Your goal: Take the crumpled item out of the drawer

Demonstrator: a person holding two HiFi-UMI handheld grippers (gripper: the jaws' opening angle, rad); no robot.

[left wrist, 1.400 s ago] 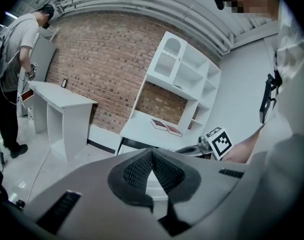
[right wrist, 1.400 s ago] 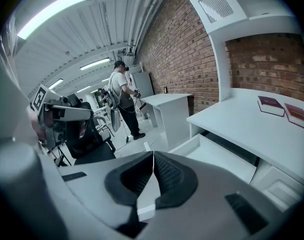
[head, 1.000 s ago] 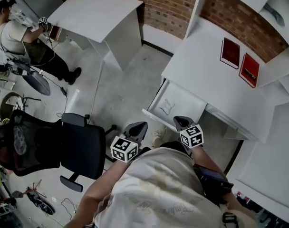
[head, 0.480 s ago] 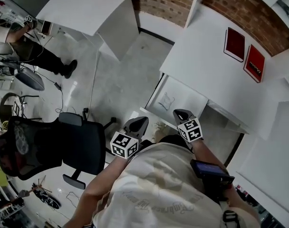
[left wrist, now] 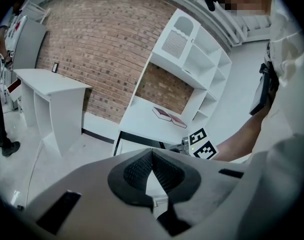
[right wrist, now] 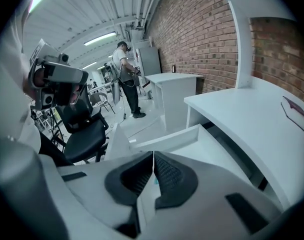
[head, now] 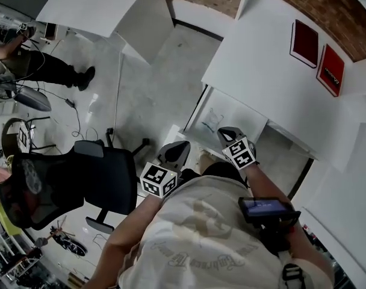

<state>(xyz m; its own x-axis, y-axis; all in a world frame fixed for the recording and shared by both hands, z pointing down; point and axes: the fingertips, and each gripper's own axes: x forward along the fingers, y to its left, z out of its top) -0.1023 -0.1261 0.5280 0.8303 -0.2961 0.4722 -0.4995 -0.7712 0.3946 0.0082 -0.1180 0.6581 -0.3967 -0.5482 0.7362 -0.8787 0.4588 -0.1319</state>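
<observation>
Right now the crumpled item (head: 214, 120) lies in the open drawer (head: 246, 114), in its left part, pale and hard to make out against the white bottom. In the head view it sits near your right gripper (head: 227, 132), at about 11 o'clock from the tip. That gripper hangs at the drawer's near edge, jaws pressed together with nothing between them; the right gripper view (right wrist: 153, 154) shows the pads meeting, with the drawer's wall (right wrist: 167, 140) just ahead.

Your left gripper (head: 182, 144) is at 8 o'clock from the item, off the drawer and over the floor. Its jaws are likewise closed and empty in the left gripper view (left wrist: 152, 153).

The drawer juts from under the white desk (head: 261, 65). Two red books (head: 305, 43) (head: 331, 69) lie side by side on the desk, at 1 o'clock from the drawer. A dark phone-like device (head: 264, 208) is strapped on your right forearm.

A black office chair (head: 105, 182) stands at 9 o'clock from your left gripper. Another person (head: 41, 71) stands well apart at 10 o'clock, beside a second white desk (head: 105, 5).
</observation>
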